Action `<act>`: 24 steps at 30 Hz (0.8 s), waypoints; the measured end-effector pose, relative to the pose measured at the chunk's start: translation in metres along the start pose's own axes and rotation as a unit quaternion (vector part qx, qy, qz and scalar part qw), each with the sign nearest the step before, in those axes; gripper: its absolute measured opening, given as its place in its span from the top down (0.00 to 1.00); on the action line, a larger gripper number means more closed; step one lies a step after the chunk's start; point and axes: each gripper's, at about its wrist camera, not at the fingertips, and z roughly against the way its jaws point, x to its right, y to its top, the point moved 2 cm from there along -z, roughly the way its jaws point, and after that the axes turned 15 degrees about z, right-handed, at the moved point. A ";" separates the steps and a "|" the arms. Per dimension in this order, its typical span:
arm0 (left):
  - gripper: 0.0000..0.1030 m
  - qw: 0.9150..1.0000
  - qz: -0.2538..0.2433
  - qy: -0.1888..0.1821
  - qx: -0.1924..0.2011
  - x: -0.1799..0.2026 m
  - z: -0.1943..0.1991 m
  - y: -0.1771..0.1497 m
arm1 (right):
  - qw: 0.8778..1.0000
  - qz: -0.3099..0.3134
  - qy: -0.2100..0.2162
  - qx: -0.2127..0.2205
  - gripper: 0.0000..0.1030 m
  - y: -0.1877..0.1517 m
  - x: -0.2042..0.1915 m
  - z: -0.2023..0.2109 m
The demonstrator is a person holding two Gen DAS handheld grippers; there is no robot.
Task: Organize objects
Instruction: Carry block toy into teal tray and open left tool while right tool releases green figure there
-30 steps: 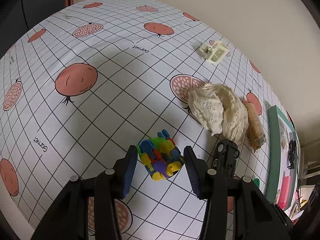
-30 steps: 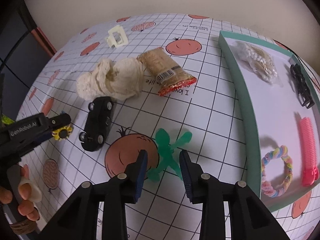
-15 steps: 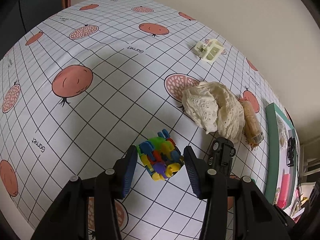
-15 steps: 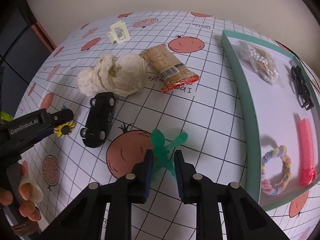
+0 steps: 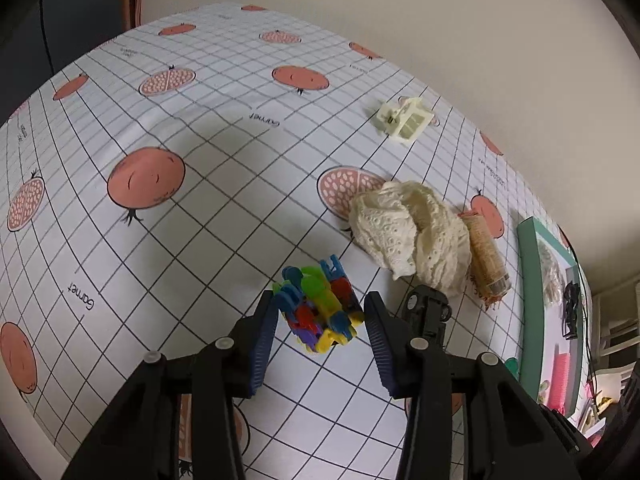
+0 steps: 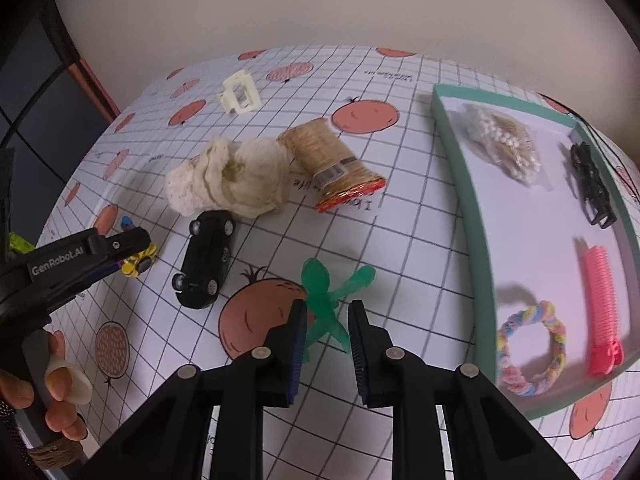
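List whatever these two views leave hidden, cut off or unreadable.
- Black toy car, left wrist view: its rear is hidden behind the left claw.
- Colourful block toy, right wrist view: mostly covered by the left claw's finger.
- Green plastic figure, right wrist view: its lower end sits between the right claw pads; contact cannot be told.
- Teal tray, left wrist view: cut off at the frame edge, contents too small.

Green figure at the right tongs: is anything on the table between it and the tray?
Nothing visible. The green figure lies between the fingers of the right tongs, and only bare tablecloth separates it from the tray. The cracker pack and black car sit off that path. Only the tray's raised wall must be cleared.
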 end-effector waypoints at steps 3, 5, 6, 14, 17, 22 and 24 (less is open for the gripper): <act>0.56 1.000 0.001 -0.007 0.012 0.002 0.006 0.001 | 1.000 -0.003 -0.004 0.007 0.78 -0.001 0.002 0.005; 0.56 1.000 0.001 -0.012 0.022 0.003 0.010 0.002 | 1.000 -0.006 -0.006 0.015 0.78 -0.001 0.006 0.010; 0.56 1.000 0.001 -0.013 0.025 0.004 0.011 0.002 | 1.000 -0.010 -0.008 0.020 0.78 -0.001 0.008 0.013; 0.56 0.998 -0.018 -0.051 0.036 0.032 0.026 -0.007 | 0.996 -0.045 -0.034 0.065 0.78 -0.007 0.044 0.041; 0.56 0.996 -0.026 -0.077 0.029 0.051 0.030 -0.017 | 0.994 -0.046 -0.056 0.079 0.78 -0.010 0.061 0.054; 0.56 0.991 -0.057 -0.122 0.016 0.091 0.039 -0.038 | 0.992 -0.053 -0.092 0.071 0.78 -0.023 0.092 0.066; 0.56 0.988 -0.074 -0.136 0.007 0.110 0.041 -0.048 | 0.990 -0.058 -0.106 0.069 0.78 -0.027 0.106 0.071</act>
